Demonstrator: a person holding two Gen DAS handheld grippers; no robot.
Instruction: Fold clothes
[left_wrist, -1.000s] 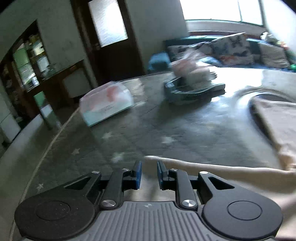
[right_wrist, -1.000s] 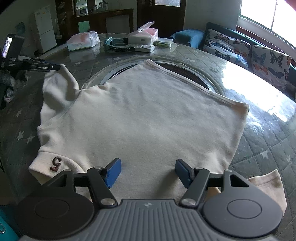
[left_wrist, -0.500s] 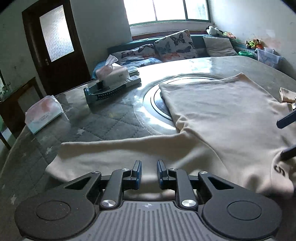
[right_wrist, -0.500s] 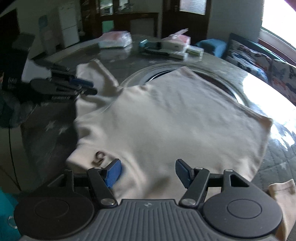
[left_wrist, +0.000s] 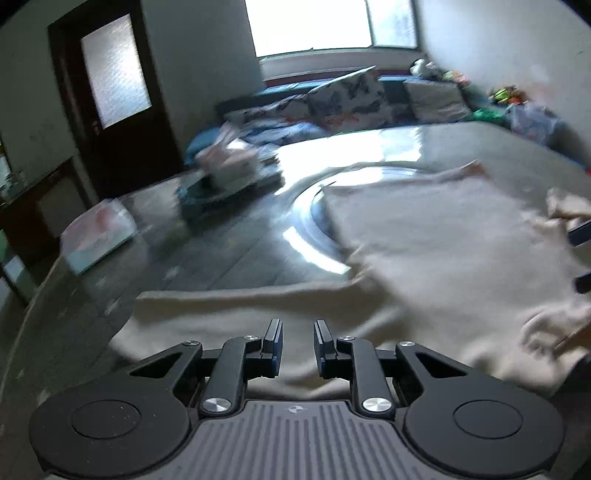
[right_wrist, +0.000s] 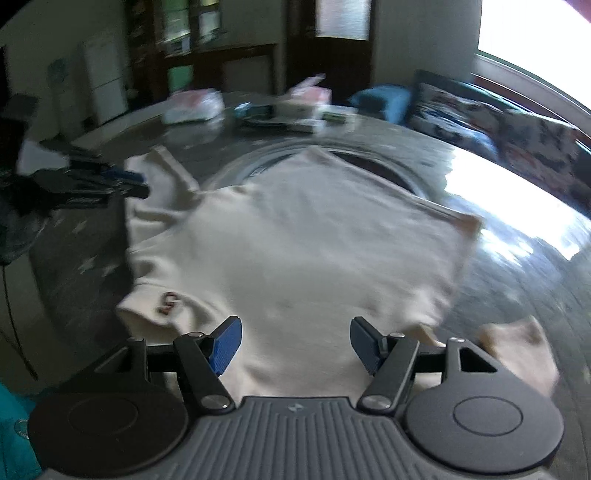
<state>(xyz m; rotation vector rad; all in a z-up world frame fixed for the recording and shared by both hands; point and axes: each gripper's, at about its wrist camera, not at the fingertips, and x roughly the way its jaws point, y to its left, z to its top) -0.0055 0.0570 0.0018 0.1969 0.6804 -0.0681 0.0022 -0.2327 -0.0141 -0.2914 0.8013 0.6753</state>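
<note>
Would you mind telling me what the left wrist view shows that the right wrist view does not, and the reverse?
Only the left wrist view shows the bright window and the left gripper nearly closed above a sleeve. Only the right wrist view shows the right gripper wide open and the white fridge. Both show the cream shirt on the table.
</note>
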